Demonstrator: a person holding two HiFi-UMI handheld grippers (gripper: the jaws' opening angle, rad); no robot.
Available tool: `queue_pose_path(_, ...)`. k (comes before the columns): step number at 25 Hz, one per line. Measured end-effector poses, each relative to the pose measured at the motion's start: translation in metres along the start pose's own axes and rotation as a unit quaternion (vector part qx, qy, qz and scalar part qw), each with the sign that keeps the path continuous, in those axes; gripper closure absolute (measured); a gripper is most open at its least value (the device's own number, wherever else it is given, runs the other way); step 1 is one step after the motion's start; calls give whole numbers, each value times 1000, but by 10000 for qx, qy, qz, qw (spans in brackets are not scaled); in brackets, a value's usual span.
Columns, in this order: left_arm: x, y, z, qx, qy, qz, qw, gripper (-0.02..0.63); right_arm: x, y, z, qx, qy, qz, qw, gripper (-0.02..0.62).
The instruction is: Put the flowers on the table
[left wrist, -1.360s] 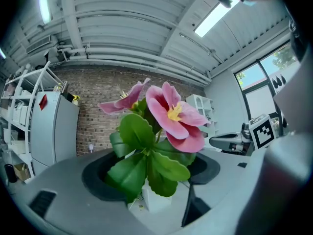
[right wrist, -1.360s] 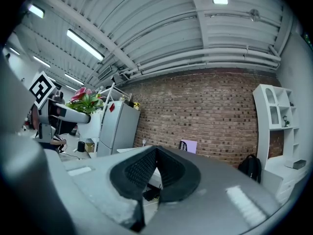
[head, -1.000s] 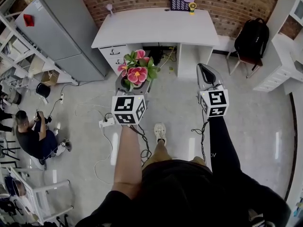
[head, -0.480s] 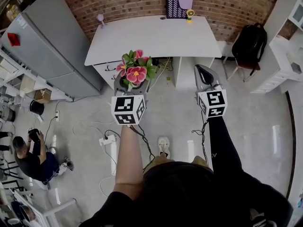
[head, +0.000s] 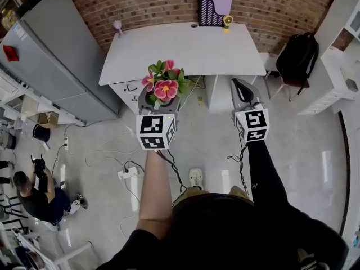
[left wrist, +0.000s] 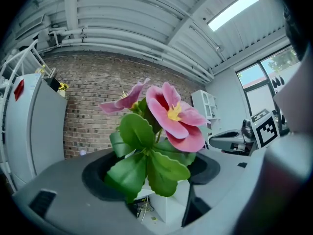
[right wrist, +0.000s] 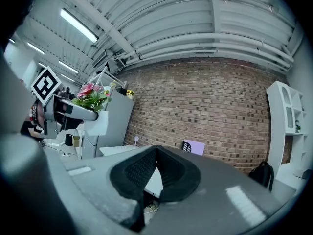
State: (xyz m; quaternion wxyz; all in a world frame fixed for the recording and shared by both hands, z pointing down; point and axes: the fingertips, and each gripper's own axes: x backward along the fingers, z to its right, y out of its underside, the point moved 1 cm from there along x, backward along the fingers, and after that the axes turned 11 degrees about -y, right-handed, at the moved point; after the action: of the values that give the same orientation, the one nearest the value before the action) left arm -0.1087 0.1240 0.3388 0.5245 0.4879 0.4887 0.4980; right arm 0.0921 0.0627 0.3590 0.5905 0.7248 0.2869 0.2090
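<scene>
Head view, quick notes: the flowers [head: 165, 86], pink blooms with green leaves, are up in the air at 12 o'clock from my body. My left gripper [head: 160, 101] has its jaws grasping them low among the leaves. From this angle they overlap the front edge of the white table [head: 185, 46], above its drawer unit [head: 130, 83]. My right gripper [head: 241, 90] is at 1 o'clock, jaws clenched with nothing in them; the right gripper view shows the pads meeting.

Writing: the marker cube [head: 156, 131] on each gripper carries black-and-white square patterns only. A red tag [head: 9, 52] on the grey cabinet [head: 53, 55] at 10 o'clock is too small to read.

Around: a purple stand [head: 214, 8] with a dark striped front and a small yellow item [head: 228, 21] sit at the table's far edge, against the brick wall [head: 140, 1]. A black backpack [head: 298, 54] is at 2 o'clock and a white shelf unit [head: 329, 80] at 3. A person [head: 35, 194] sits on the floor at 8 o'clock. A power strip [head: 128, 173] and loose cables [head: 107, 151] lie on the floor between me and the table
</scene>
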Motion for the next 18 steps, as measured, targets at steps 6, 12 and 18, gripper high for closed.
queue_pose_path(6, -31, 2, -12, -54, 109, -34, 9999, 265, -32, 3, 8, -97, 57, 75, 9999, 595)
queue_pose_path(12, -69, -1, -19, -102, 315, 12, 9994, 265, -61, 5, 29, -205, 210, 186, 9994, 595)
queue_pose_path(18, -103, -4, -21, 124, 438, 32, 9990, 265, -82, 12, 53, -268, 308, 184, 9990, 595)
